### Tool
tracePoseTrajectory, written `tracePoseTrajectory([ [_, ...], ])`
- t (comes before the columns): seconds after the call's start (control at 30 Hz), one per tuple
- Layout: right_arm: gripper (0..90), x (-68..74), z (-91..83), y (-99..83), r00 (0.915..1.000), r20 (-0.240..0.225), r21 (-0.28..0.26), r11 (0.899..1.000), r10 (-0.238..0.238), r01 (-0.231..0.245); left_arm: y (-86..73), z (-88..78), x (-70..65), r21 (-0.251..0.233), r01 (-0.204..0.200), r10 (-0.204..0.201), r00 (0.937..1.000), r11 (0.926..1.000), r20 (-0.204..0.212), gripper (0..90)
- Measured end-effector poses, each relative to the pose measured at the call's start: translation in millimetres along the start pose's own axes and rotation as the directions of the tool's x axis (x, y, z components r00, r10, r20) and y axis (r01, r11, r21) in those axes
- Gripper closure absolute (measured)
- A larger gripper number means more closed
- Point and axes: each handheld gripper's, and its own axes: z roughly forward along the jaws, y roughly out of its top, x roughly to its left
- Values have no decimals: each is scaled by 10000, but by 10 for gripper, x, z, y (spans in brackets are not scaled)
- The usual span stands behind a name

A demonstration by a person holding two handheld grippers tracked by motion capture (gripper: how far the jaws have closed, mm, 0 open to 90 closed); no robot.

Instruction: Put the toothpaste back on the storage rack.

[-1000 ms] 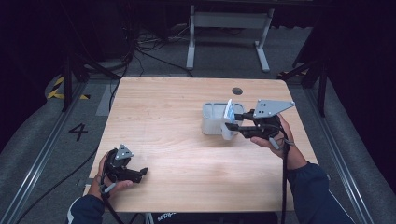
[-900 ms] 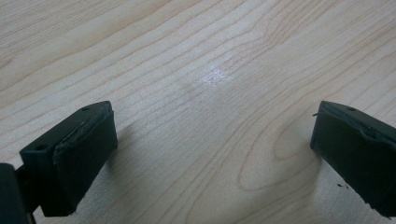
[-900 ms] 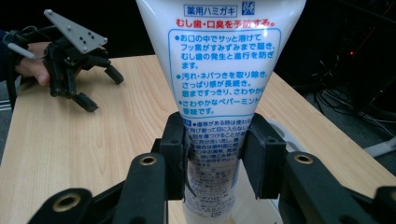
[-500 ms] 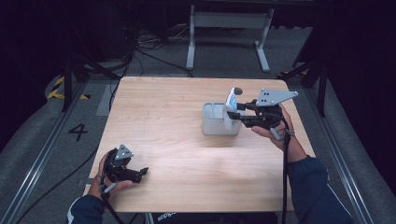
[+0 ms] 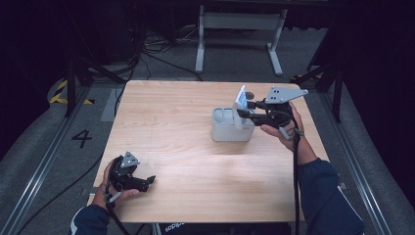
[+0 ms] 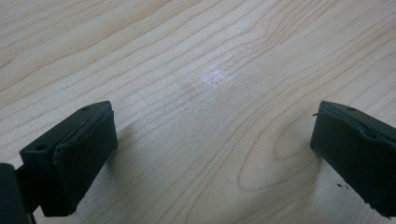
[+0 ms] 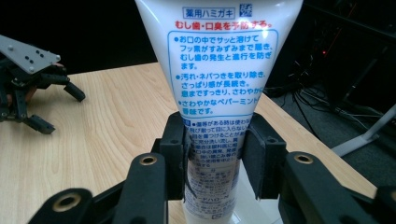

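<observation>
One tool (image 7: 215, 161) tight around toothpaste tube (image 7: 219, 70) (other (image 6: 215, 158) wide open).

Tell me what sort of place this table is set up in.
Probably a lab or studio for recording handling work, not a home: a bare wooden table on a grey floor with rails, loose cables behind, dark surroundings, and a painted floor number.

In the right gripper view the tube (image 7: 219, 70) runs off the top edge, so its crimped end is cut off, and its cap end is hidden below the jaws. The small print between the pads is unreadable. From above, the holder (image 5: 230, 131) hides the tube's lower part.
</observation>
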Motion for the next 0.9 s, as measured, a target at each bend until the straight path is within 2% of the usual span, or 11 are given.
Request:
tracePoseTrajectory([
  [0.23,644,-78,75,-4,9998,142,66,9999,151,-152,-2,1,-5,-24,70,-70,10000,10000,2,10],
  [0.3,645,-98,98,-11,9996,230,131,9998,172,-175,2,0,9,-42,-139,138,9999,9999,-50,10],
  [0.9,644,-208,231,-104,9966,683,260,9985,470,-489,-1,-1,9,-58,-158,157,9998,9999,-92,11],
])
